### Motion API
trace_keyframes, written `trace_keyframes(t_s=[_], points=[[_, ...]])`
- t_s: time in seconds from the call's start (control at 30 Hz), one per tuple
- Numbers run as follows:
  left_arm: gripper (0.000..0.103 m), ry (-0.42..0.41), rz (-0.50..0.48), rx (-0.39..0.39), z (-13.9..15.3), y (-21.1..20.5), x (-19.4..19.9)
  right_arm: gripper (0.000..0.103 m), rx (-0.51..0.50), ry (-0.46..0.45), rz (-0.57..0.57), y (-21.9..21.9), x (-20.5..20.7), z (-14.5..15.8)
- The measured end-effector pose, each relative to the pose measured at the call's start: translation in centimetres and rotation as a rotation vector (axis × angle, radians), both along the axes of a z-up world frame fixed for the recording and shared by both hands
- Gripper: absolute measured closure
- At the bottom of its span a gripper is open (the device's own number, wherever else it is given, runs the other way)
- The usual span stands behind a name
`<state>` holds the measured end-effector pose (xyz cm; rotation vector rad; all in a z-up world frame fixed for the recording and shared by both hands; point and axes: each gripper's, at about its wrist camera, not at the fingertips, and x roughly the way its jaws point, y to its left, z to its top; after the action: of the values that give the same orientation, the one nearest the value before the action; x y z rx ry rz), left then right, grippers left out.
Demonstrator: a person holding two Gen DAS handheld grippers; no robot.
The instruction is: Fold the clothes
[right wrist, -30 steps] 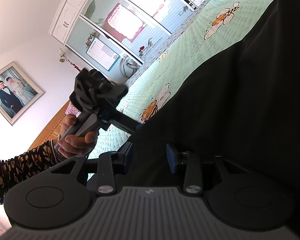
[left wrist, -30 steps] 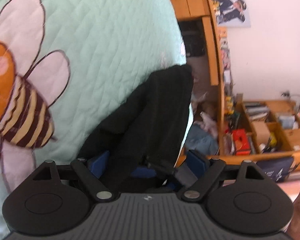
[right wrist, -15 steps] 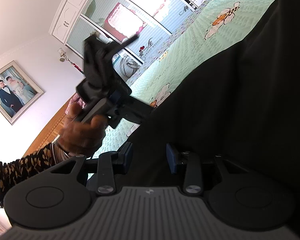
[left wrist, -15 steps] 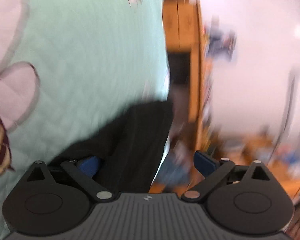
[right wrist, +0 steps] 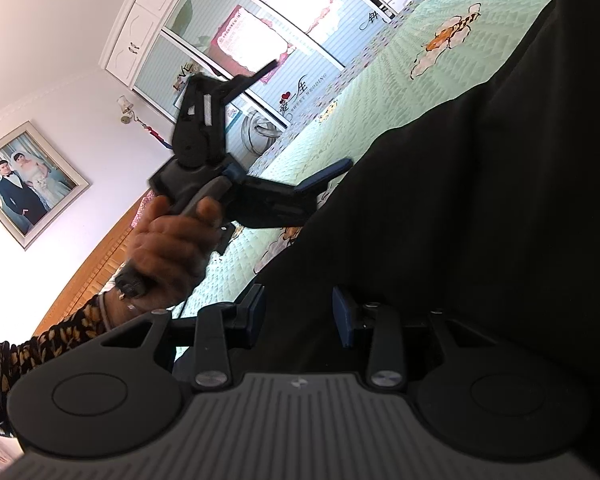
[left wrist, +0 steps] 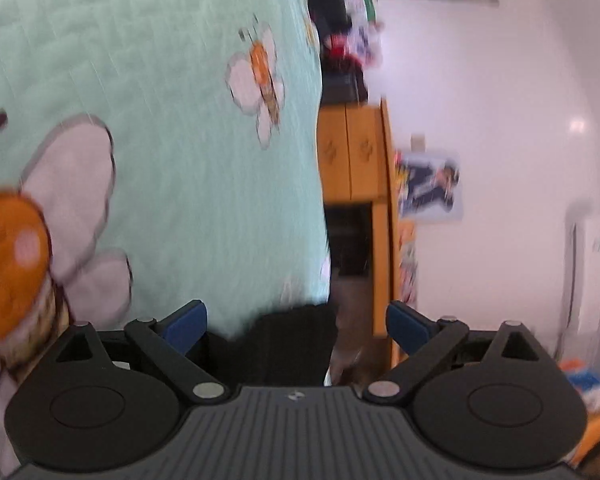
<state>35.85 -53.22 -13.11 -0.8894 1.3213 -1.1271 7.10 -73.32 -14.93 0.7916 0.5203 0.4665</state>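
left wrist view blurred, left gripper [left wrist: 296,322] spread wide and empty, right gripper [right wrist: 299,318] clamping black garment [right wrist: 480,208]

The mint green bed cover [left wrist: 180,120] is bare and flat out to its far edge, so a hand could slide there with nothing to bump. Past that edge the wooden cupboard [left wrist: 352,152] stands close by and blocks the way. In the right wrist view the black cloth [right wrist: 480,220] covers the near side of the bed, and the left gripper [right wrist: 320,184], its jaws wide apart, hangs just above the cloth's edge with open air all around it.
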Motion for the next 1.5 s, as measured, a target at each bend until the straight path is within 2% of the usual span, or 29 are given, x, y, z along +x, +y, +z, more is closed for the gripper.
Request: trace_keyframes(t_s=[0.2, 0.27, 0.47, 0.57, 0.73, 0.77, 0.87, 0.93, 1.17, 1.27, 1.33, 1.37, 1.4, 1.43, 1.5], points=[[0.004, -0.106, -0.23, 0.231, 0.7, -4.4, -2.2, 0.064, 0.0, -0.002, 0.002, 0.0, 0.0, 0.0], [0.004, -0.075, -0.293, 0.25, 0.8, -5.4, -2.0, 0.064, 0.001, -0.002, 0.002, 0.0, 0.0, 0.0], [0.001, 0.066, -0.302, 0.177, -1.3, -6.7, -0.3, 0.063, 0.0, -0.002, 0.002, -0.1, 0.0, 0.0], [0.001, 0.119, -0.212, 0.091, -2.3, -6.3, 0.2, 0.063, 0.0, -0.001, 0.001, -0.1, 0.0, 0.0], [0.002, 0.216, 0.072, -0.067, -3.5, -2.4, -0.6, 0.063, 0.002, -0.003, 0.0, 0.0, 0.0, 0.0], [0.004, 0.203, 0.089, -0.076, -3.6, -2.1, -0.8, 0.063, 0.003, -0.003, 0.0, 0.0, 0.0, 0.0], [0.006, 0.182, 0.095, -0.082, -3.9, -2.0, -1.0, 0.063, 0.002, -0.003, 0.0, 0.0, 0.0, 0.0], [0.006, 0.193, 0.06, -0.069, -3.9, -2.3, -0.4, 0.063, 0.002, -0.003, 0.0, 0.0, 0.0, 0.1], [0.006, 0.083, -0.227, 0.117, -1.9, -4.4, 0.6, 0.063, 0.002, -0.002, 0.001, 0.0, -0.1, 0.1], [0.006, 0.074, -0.221, 0.144, -2.3, -4.4, 0.5, 0.063, 0.003, -0.001, 0.001, 0.0, 0.0, 0.1], [0.009, 0.139, -0.099, 0.105, -3.2, -3.3, 1.3, 0.063, 0.003, -0.001, 0.001, 0.0, 0.0, 0.1], [0.011, 0.204, -0.032, 0.081, -3.9, -2.7, 1.7, 0.063, 0.003, -0.001, 0.001, 0.0, 0.0, 0.1], [0.016, 0.271, 0.007, 0.062, -4.6, -2.2, 1.9, 0.063, 0.003, -0.002, 0.001, 0.0, 0.0, 0.1], [0.026, 0.284, 0.01, 0.072, -4.8, -1.8, 2.0, 0.063, 0.003, -0.003, 0.001, 0.1, -0.1, 0.1], [0.039, 0.251, -0.009, 0.112, -4.7, -1.3, 1.9, 0.063, 0.002, -0.003, 0.001, 0.1, -0.1, 0.1]])
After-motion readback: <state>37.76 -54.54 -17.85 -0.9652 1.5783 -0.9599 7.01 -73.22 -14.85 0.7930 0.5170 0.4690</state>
